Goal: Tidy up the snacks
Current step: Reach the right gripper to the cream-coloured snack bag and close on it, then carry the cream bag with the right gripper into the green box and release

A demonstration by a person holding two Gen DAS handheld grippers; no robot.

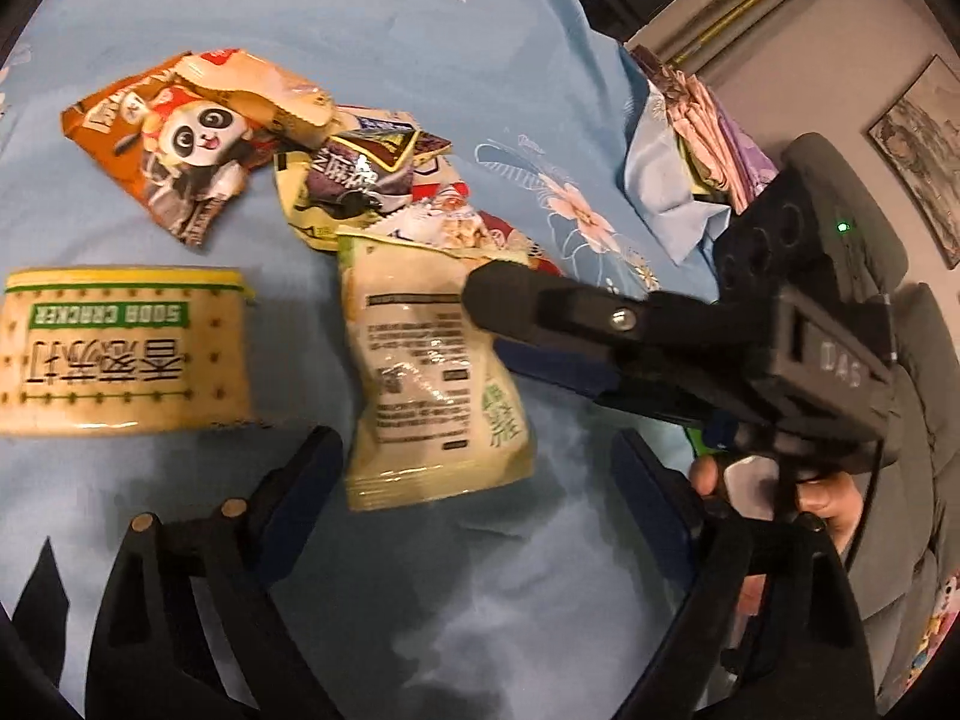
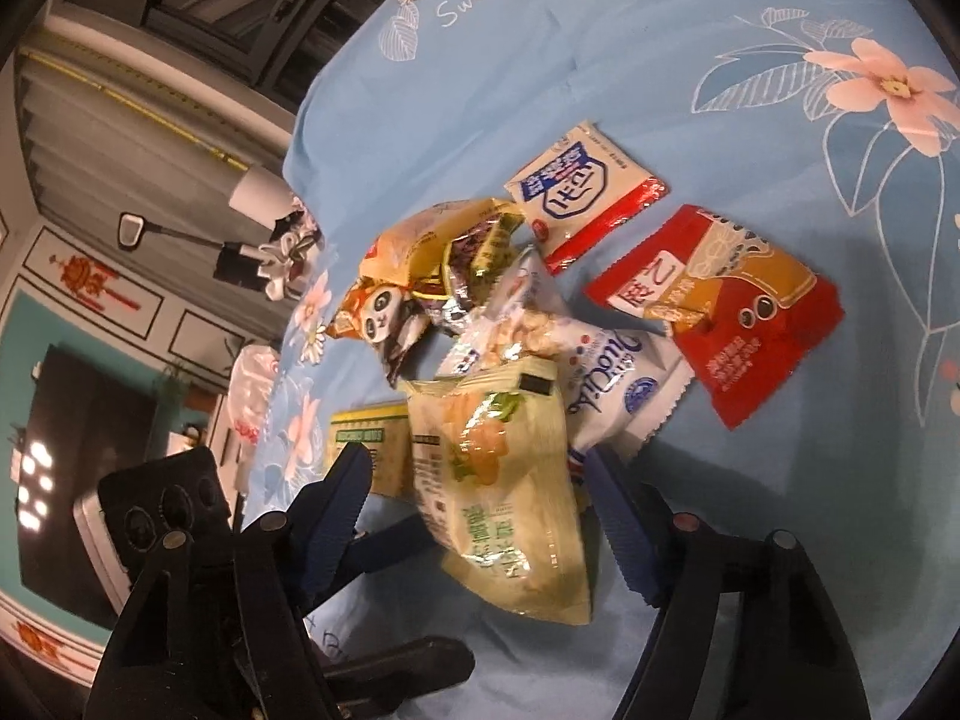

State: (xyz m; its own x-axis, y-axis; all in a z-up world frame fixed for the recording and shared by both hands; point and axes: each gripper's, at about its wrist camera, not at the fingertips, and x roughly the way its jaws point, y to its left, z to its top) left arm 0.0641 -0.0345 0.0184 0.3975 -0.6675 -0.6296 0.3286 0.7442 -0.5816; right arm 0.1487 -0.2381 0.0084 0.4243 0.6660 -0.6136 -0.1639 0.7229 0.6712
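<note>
- My left claw [image 1: 474, 480]: jaws spread, nothing pinched. The pale green snack packet [image 1: 432, 372] lies between my two fingers, with clear cloth showing on either side of it.
- My right claw [image 2: 480, 498]: jaws spread around the same pale green packet from the other side. One pad sits at the packet's edge and a gap shows at the other pad, so there is no pinch yet.
- Soda cracker pack [image 1: 120, 354]: flat, just outside my left claw's left finger.
- Orange panda packet [image 1: 174, 144]: ahead of my left claw, beyond the cracker pack, part of a loose heap.
- White and blue bag [image 2: 606, 372]: just ahead of my right claw, touching the pale green packet's far end.
- Red packet [image 2: 738, 324]: ahead and to the right of my right claw.
- White sachet with a red edge [image 2: 582, 192]: farther ahead, beyond the red packet.
- Blue floral cloth [image 1: 420, 30]: under everything.
</note>
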